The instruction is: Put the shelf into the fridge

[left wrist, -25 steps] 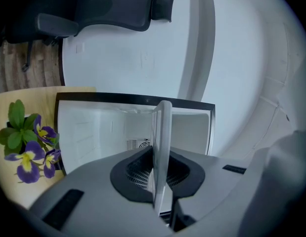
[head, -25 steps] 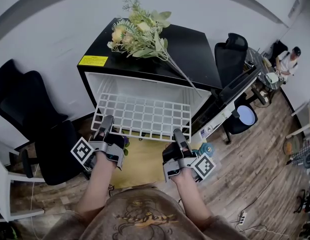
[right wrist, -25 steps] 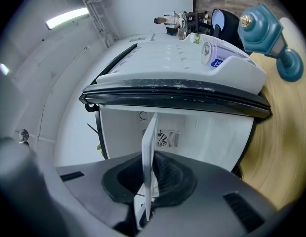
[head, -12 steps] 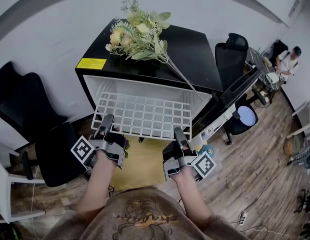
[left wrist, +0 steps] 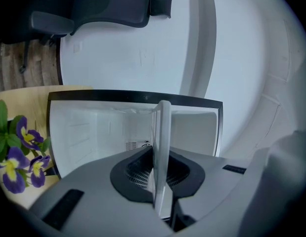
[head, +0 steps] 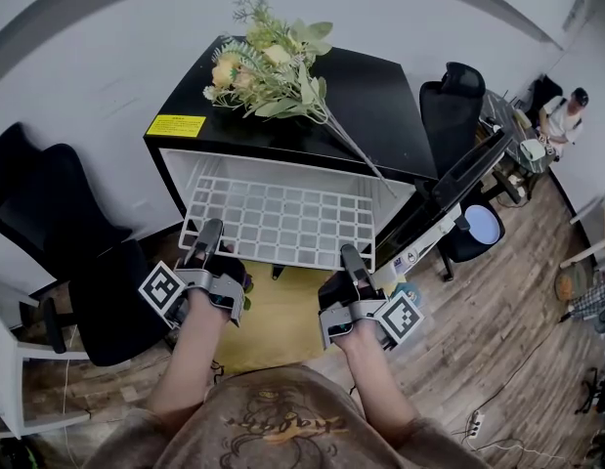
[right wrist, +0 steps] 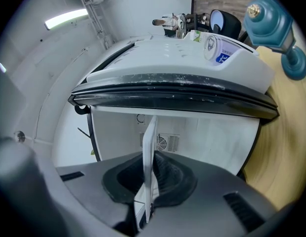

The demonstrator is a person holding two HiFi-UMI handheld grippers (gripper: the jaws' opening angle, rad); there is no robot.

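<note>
Head view: my left claw (head: 208, 233) and right claw (head: 349, 258) pinch the shelf (head: 282, 221), now deeper in the fridge (head: 385, 101); label (head: 181, 124) illegible.

L claw (head: 208, 234) & R claw (head: 349, 258) clamped on shelf (head: 282, 218), side by side.

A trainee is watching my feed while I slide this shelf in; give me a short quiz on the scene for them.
1. True or false: the left gripper and right gripper are each shut on the white wire shelf.
2. What lies on top of the black fridge? A) a laptop B) a flower bunch C) a kettle
3. Fill in: the fridge door stands ___.
Key: 1 true; 2 B; 3 open.
</note>
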